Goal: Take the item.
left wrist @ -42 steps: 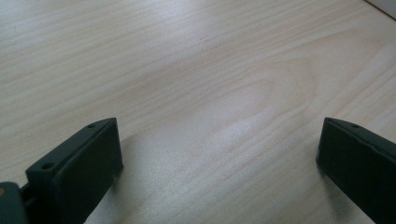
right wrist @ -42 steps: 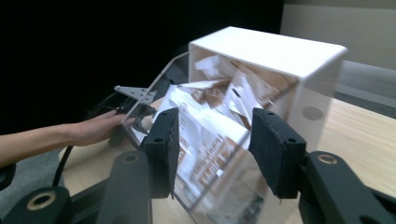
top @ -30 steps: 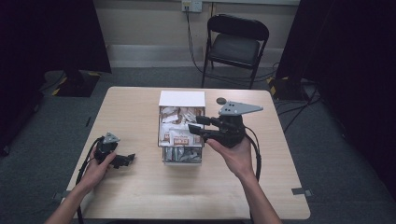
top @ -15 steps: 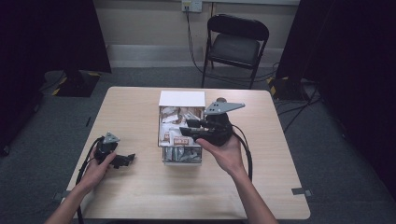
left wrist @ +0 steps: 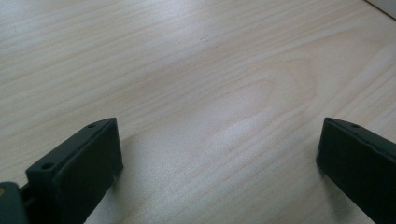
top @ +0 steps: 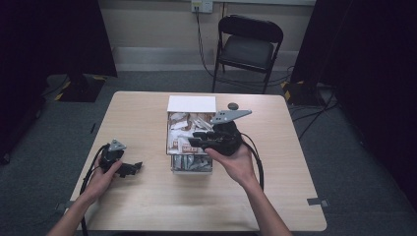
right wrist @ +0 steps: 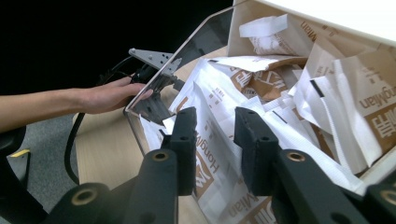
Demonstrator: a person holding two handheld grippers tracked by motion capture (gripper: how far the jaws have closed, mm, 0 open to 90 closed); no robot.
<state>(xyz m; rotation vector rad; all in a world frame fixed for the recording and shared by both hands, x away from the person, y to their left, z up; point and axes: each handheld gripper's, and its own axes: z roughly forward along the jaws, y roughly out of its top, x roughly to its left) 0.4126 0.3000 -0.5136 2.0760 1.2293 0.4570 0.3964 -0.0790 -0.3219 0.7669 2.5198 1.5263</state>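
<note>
Packets (top: pixel 189 142) in white and brown wrappers fill a clear-walled box (top: pixel 192 167) at the centre of the high view, on the pale wooden desk (top: pixel 275 196). The box has a white panel at its far end, toward the top of the frame.

Just right of centre in that view, the right tool (top: pixel 195 138) is held over the box, its jaws pointing toward the left of the frame above the packets. In the right gripper view, the right tool (right wrist: pixel 215 140) has its two black jaws rising from the bottom centre, with a narrow gap between them. They stand partly apart, and nothing is clamped between them. A white packet (right wrist: pixel 219 154) printed with brown lettering lies right behind that gap. Whether the jaws touch it cannot be told. More crumpled packets pile up toward the upper right of this frame, against the box's white end wall.

At the lower left of the high view, the left tool (top: pixel 133 168) rests on the desk in the person's left hand (top: pixel 105 174), well apart from the box. The left gripper view shows the left tool (left wrist: pixel 217 154) released, its jaws spread wide to the two lower corners, with bare wood grain between them.
</note>
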